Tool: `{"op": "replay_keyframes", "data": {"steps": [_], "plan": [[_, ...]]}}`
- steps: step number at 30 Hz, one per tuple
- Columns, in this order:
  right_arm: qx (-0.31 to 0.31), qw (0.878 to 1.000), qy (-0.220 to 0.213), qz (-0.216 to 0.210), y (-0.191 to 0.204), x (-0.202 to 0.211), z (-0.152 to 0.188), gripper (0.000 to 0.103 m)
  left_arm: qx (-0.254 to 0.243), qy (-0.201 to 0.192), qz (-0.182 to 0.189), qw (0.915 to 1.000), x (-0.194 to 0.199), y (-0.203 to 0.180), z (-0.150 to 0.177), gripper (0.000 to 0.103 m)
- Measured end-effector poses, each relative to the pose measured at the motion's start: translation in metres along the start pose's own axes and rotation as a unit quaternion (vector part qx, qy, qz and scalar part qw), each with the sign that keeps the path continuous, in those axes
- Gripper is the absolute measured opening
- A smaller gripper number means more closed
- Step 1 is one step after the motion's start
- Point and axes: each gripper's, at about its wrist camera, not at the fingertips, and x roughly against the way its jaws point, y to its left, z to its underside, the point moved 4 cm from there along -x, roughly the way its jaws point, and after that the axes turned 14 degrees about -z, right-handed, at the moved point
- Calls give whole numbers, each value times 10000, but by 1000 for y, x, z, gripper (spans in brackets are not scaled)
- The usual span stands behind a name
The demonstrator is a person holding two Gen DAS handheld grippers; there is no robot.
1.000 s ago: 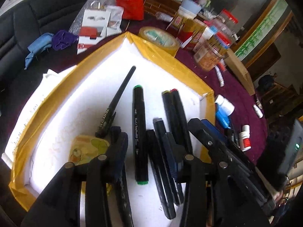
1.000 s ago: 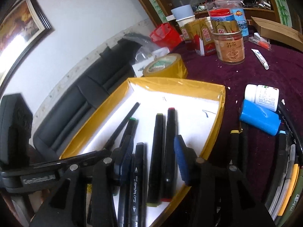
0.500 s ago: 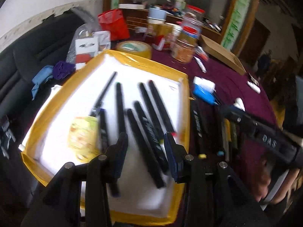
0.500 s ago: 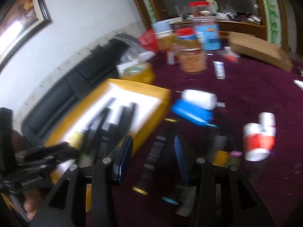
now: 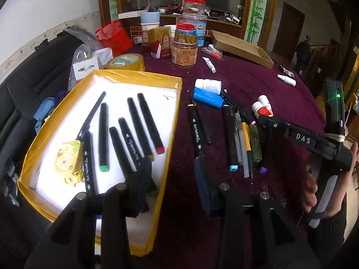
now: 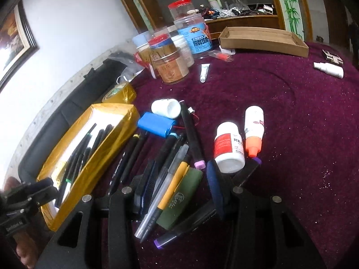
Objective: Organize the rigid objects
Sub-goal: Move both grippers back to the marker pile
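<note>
A yellow-taped tray (image 5: 173, 121) with a white floor holds several black markers (image 5: 149, 123) and a yellow cartoon keychain (image 5: 67, 157). My left gripper (image 5: 172, 179) hangs open over the tray's right wall with nothing between its fingers. To the right of the tray (image 6: 107, 143), loose pens and markers (image 5: 231, 134) lie in a bunch on the purple cloth. My right gripper (image 6: 179, 186) stands open just above this bunch. A clear pen (image 6: 170, 172), a yellow pen (image 6: 172, 186) and a green case (image 6: 184, 199) lie below its gap. A purple-capped marker (image 6: 184, 228) lies nearer.
Beside the pens lie a blue pack (image 6: 157, 124), a white bottle (image 6: 228, 150) and an orange-capped bottle (image 6: 253, 132). Jars (image 5: 184, 51), a tape roll (image 5: 125, 61) and a flat cardboard box (image 5: 240, 47) stand at the back. A black sofa (image 5: 33, 78) borders the left side.
Both grippers have swung right, off the tray's inside. The left one now sits over the tray's right wall. The right one has gone from the tray to above the loose pens.
</note>
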Motion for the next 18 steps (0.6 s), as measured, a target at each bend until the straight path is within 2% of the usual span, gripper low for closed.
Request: {"op": "replay_keyframes", "data": {"steps": [6,12,15,18], "plan": [[-112,9999,-14,-112,-2,-1,2,41,-195,51,29,9998,-4,-16,3,37],[-351,9985,-265,-318,-9,10,-1,40,-137,266,191,9994,-16,-14,8,37],[-451,9981,-377,-162,-15,14,-3,40,-91,286,307,9991,-16,-14,7,37],[-633,9953,-716,-131,-23,28,-7,40,-80,298,427,9986,-15,-16,7,37]]}}
